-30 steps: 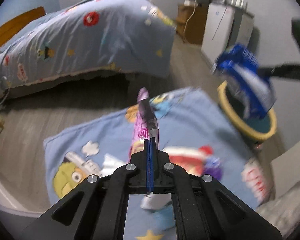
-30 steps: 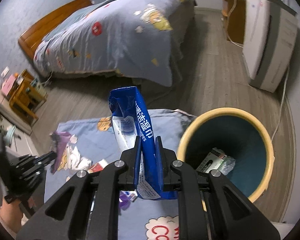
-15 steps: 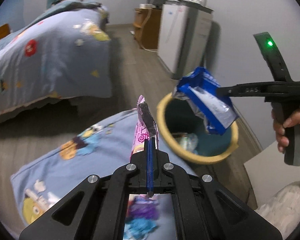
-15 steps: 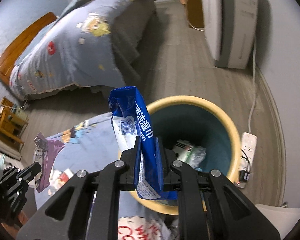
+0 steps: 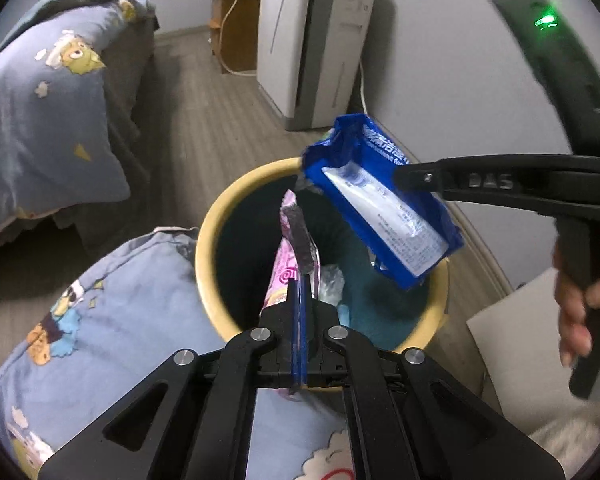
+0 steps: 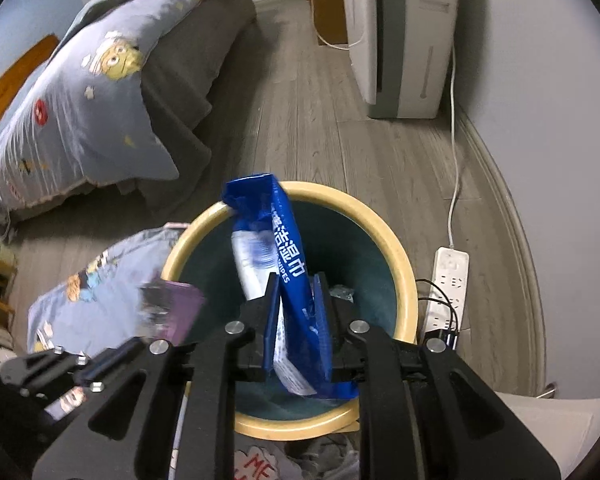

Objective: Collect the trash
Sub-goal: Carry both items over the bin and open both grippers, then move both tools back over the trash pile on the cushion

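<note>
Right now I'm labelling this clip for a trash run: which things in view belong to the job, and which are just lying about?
Part of the job:
- blue wet-wipes packet, in the right gripper
- pink snack wrapper, in the left gripper
- yellow-rimmed bin

Just lying about:
- cartoon quilt
- bed
- white appliance
- power strip

**Two wrappers, one bin**

One yellow-rimmed bin, centre frame. Two wrappers above it: one blue wipes pack, one pink snack wrapper. Two hand-held grippers: the left hand-held gripper, bottom centre, the right hand-held gripper. One power strip, right edge.
</note>
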A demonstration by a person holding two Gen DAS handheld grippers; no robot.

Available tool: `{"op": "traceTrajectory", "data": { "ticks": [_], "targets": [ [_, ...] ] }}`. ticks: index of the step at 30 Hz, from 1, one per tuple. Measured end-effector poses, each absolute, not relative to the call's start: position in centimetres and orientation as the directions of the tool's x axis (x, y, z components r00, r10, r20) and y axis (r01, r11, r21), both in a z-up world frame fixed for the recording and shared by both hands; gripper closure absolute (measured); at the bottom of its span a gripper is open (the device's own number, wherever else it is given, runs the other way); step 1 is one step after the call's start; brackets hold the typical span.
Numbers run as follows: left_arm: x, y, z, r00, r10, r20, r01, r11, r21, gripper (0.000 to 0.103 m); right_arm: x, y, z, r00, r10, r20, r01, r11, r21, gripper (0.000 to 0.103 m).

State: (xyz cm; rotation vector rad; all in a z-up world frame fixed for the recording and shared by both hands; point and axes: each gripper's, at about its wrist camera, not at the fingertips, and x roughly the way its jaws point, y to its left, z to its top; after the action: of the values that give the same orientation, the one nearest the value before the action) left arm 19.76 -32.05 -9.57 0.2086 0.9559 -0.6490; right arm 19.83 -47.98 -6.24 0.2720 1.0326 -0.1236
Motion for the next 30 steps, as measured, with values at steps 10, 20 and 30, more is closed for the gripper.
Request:
{"op": "traceTrajectory", "data": {
  "ticks": [10,20,30],
  "targets": [
    [19.6,-30.6,-9.9,0.430,-0.420,-0.799,0.561,0.818,-0.128,0.027,20.0,-47.5,-6.0,0.518,0.046,-0.854,0.224,0.957,0.187,0.055],
    [18.6,-24.7,-9.1,0.497,-0.324,-0.805,0.442,0.893,-0.086,0.007,19.7,-44.3,-3.8,0.546,0.083,-0.834,0.156,0.968,0.198,0.036],
    [14.5,-14.5,-6.6,0.554,-0.198,-0.809,0.382,0.923,0.036,0.005,19.5,-37.8,-1.2,0.563,0.135,-0.816,0.018,0.984,0.175,0.034]
  ]
}}
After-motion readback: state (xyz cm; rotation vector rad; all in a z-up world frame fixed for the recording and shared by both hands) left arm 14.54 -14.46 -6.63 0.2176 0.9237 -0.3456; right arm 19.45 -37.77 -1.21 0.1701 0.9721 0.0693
